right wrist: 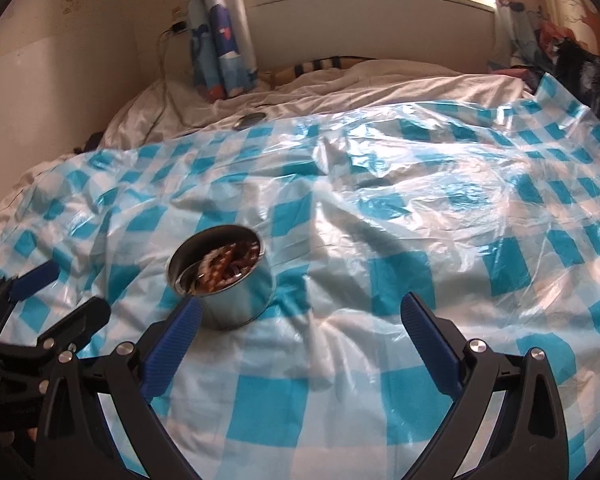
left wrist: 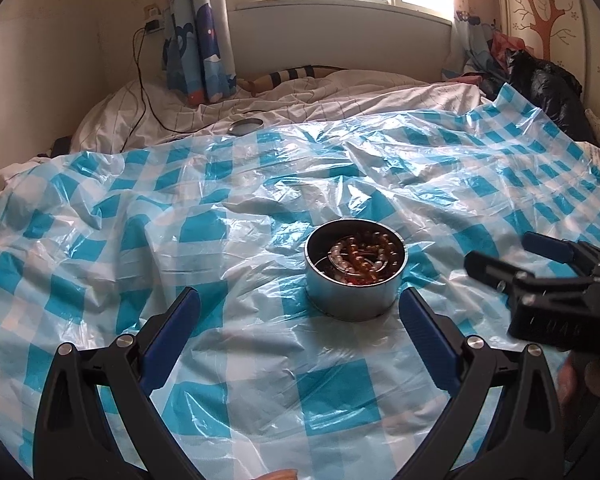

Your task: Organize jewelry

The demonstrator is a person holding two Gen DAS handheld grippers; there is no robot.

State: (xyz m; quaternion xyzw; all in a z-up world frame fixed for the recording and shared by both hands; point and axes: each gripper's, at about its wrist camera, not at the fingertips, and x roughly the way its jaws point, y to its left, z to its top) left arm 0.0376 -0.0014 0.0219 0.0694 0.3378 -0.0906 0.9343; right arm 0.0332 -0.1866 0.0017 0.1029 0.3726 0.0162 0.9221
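Observation:
A round silver tin [left wrist: 354, 280] stands upright on the blue-and-white checked plastic sheet [left wrist: 236, 392], holding amber and pale bead bracelets [left wrist: 362, 258]. My left gripper [left wrist: 300, 304] is open and empty, just short of the tin, which sits between its fingertips toward the right finger. My right gripper [right wrist: 300, 310] is open and empty; the tin [right wrist: 226, 280] stands just past its left fingertip, beads [right wrist: 228, 266] showing inside. The right gripper also shows at the right of the left wrist view [left wrist: 500, 254], and the left gripper at the left of the right wrist view [right wrist: 60, 288].
The tin's flat round lid [left wrist: 245, 126] lies far back on the white bedding, also in the right wrist view [right wrist: 251, 120]. A black cable [left wrist: 144, 92] runs down from a wall socket. A black bag [left wrist: 548, 88] sits at the far right. Curtains [left wrist: 198, 40] hang behind.

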